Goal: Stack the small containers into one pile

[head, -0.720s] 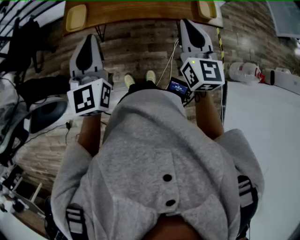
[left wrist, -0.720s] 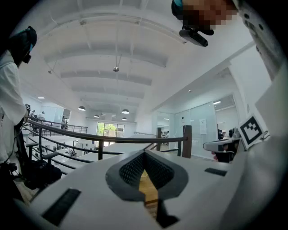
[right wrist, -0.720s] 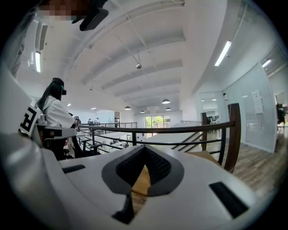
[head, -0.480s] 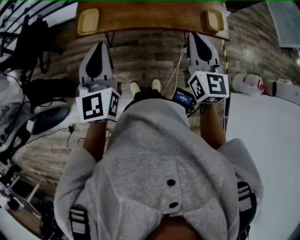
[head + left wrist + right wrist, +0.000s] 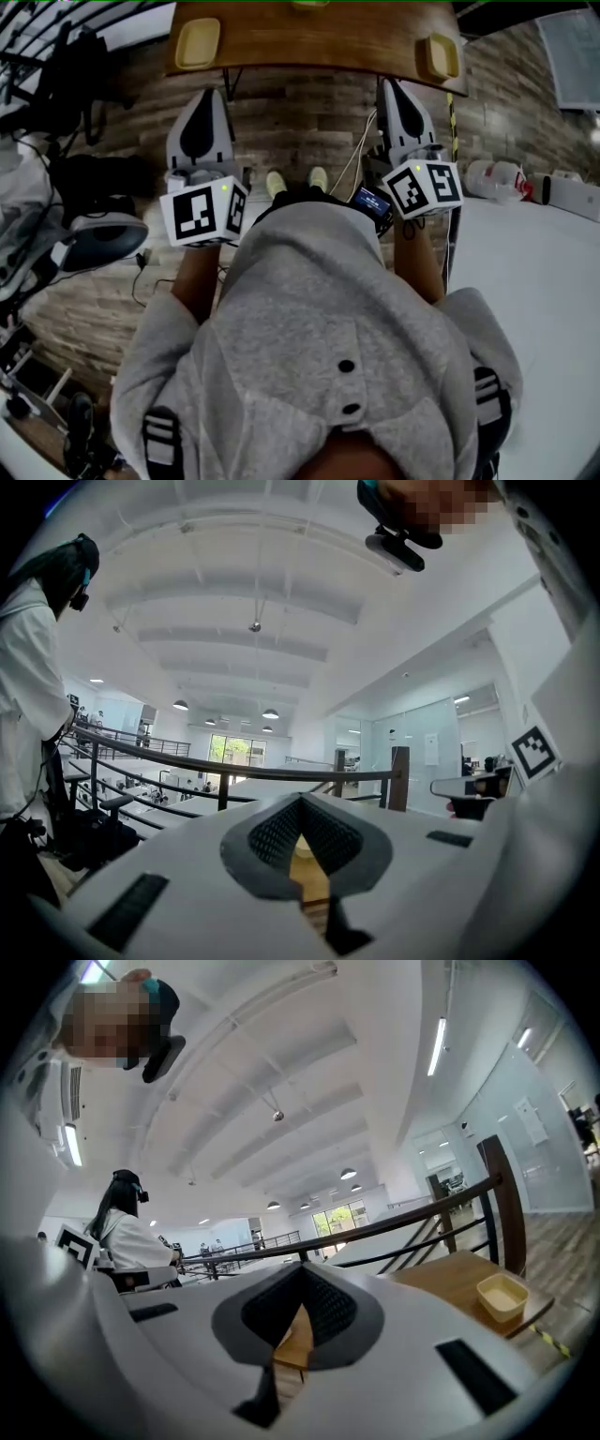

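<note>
Small containers (image 5: 198,43) (image 5: 438,54) wait unstacked as the job opens: two shallow yellow tubs, upright and well apart, one near the left corner of the wooden table (image 5: 319,37) and one near the right. A yellow-green sliver at the table's far edge may be a third, but too little of it shows to say.

I hold the left gripper (image 5: 203,94) and the right gripper (image 5: 389,84) level in front of the body, short of the table's near edge and above the plank floor (image 5: 300,112). Both pairs of jaws are pressed together with nothing between them, and only tabletop shows through the gap beneath each closed tip.

By the layout, each gripper lines up roughly with the tub on its own side, which looks like a ready stance rather than a reach. Neither tub is lifted, so the pile is not begun. The jaws will have to part before either rim can be taken. One tub must then cross the breadth of the table to settle inside the other.
</note>
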Available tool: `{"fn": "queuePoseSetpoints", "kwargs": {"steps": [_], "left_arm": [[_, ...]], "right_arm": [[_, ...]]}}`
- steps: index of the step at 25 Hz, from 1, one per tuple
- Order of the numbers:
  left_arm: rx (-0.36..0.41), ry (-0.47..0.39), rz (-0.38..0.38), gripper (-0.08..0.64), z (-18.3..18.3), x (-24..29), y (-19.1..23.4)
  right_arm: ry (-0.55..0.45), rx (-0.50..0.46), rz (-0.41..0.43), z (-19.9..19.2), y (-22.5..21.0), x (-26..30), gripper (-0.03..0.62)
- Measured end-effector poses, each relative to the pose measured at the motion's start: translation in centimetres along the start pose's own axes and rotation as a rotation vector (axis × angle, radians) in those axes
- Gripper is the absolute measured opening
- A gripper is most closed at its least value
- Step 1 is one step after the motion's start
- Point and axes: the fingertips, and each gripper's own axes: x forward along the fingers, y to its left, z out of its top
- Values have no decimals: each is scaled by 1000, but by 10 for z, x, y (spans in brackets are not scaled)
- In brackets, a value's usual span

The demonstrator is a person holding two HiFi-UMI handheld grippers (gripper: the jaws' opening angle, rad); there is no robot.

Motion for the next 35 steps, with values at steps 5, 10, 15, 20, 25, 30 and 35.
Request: {"fn": "queuePoseSetpoints", "kwargs": {"steps": [5,10,15,20,25,30,35], "left_arm": [[11,0,-16,11,-1,-8,9],[24,4,-30,11,-2,-17,16],[29,-2,-44,11,-1,-25,3],[37,-19,-59,11,2,-19,0],[54,-27,-64,11,1,-15,-3],[73,-7,-43,11,-3,-5,1],[85,24,-34,11,-6,10,9]], "right_arm": [[67,-102,52,-10,23,7,10],[103,-165,43,-13,34,3,10],[103,-175,1,-10,26,-18,11],[95,-215,-12,-11,21,-12,11],[93,-232,0,-16,21,-6,11],[118,-250,-1,-26,13,7,11],[117,-240,-13,-26,-2,23,11]]}}
